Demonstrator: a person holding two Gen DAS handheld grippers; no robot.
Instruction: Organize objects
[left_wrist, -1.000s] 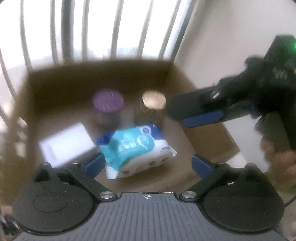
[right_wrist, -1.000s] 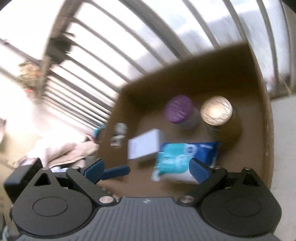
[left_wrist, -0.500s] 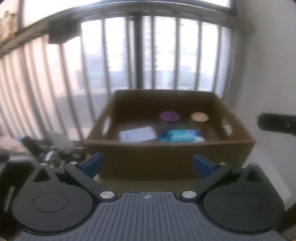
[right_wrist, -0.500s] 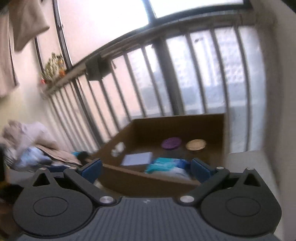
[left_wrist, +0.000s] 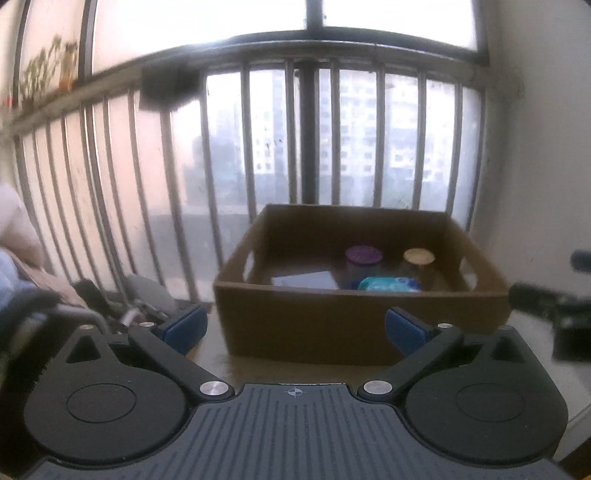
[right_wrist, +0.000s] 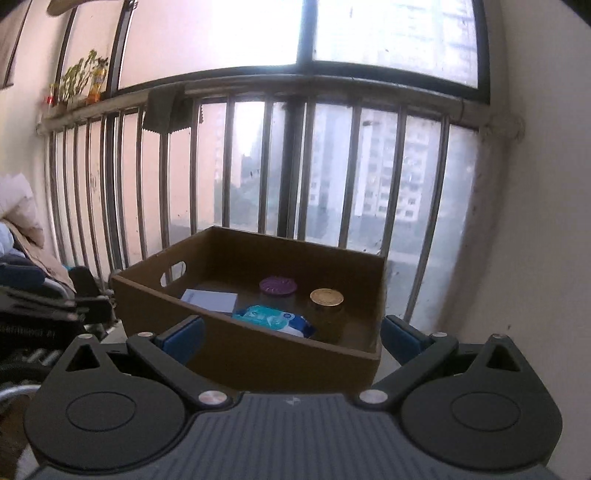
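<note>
A brown cardboard box (left_wrist: 362, 317) (right_wrist: 258, 350) stands in front of a barred window. Inside it are a purple-lidded jar (left_wrist: 364, 255) (right_wrist: 277, 286), a gold-lidded jar (left_wrist: 418, 257) (right_wrist: 326, 297), a teal wipes pack (left_wrist: 388, 284) (right_wrist: 271, 317) and a flat white box (left_wrist: 306, 280) (right_wrist: 210, 298). My left gripper (left_wrist: 295, 328) is open and empty, a little short of the box's near wall. Open and empty too, my right gripper (right_wrist: 291, 332) hangs just before the box's near corner. The other gripper's dark body (left_wrist: 550, 299) shows blurred at the right edge of the left wrist view.
Metal window bars (left_wrist: 303, 136) (right_wrist: 291, 166) rise right behind the box. A white wall (left_wrist: 543, 147) (right_wrist: 546, 221) stands on the right. Clothes and dark clutter (left_wrist: 48, 295) (right_wrist: 37, 295) lie at the left. Plants (right_wrist: 79, 77) sit on the ledge.
Both grippers have pulled up and back out of the box, from looking down into it to facing it level from outside. The wipes pack now lies inside the box.
</note>
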